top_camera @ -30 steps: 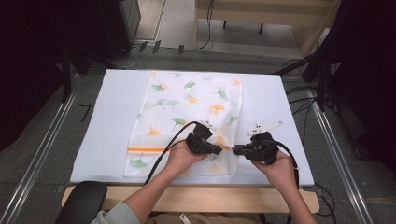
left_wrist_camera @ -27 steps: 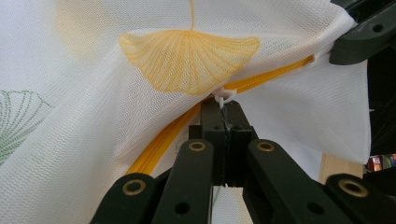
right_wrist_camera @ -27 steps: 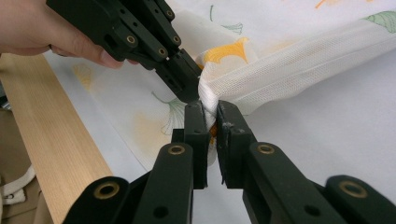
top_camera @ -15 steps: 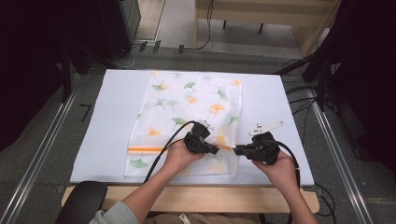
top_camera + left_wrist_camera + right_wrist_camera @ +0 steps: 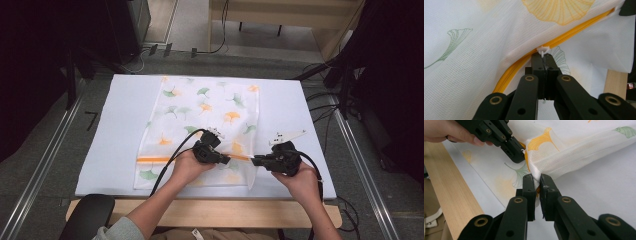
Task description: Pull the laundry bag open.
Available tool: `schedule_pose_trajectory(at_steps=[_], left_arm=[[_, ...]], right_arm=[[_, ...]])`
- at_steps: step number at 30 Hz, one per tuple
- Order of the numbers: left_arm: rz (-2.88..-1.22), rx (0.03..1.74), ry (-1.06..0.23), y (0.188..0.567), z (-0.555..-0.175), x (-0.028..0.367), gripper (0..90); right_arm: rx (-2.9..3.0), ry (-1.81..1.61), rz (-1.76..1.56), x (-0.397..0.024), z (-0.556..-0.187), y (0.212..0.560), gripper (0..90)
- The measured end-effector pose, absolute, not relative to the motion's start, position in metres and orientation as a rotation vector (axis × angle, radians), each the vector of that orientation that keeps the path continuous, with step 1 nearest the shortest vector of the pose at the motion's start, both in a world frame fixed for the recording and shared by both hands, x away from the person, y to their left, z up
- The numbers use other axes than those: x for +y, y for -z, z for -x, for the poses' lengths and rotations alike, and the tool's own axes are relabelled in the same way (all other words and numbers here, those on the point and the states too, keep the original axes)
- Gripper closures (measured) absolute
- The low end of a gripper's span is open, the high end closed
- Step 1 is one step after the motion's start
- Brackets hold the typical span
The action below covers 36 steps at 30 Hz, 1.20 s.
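Zipping mesh bag (image 5: 200, 120), nearly done.
Left tongs (image 5: 544, 59) clamp zip pull (image 5: 542, 50); right tongs (image 5: 537, 182) pinch bag edge at 3 o'clock; short gap left.

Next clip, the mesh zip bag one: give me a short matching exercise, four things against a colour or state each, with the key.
Things:
1. left gripper
2. right gripper
3. zipper
4. table edge

Descriptions:
A. bare light wood
B. orange-yellow, running across the mesh bag
C. shut on the white zipper pull
D. pinching a bunched fold of the bag's edge

Pairs: 1-C, 2-D, 3-B, 4-A
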<state>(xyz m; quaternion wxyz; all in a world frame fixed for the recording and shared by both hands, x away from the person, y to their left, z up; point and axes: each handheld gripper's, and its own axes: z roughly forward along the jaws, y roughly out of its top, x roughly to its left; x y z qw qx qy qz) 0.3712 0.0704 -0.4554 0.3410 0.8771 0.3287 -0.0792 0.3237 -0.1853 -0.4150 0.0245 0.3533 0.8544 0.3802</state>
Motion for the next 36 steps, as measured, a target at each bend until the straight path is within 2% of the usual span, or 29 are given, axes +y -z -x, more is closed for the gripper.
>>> schedule_pose_trajectory(at_steps=[23,36], left_arm=[[-2.289,0.874,0.205,0.453,-0.373,0.074,90.0],[-2.331,0.879,0.234,0.444,-0.379,0.098,90.0]], right_arm=[[2.651,-1.177,-1.093,-0.184,-0.324,0.416,85.4],[2.637,-1.191,-1.114,-0.190,-0.325,0.416,85.4]])
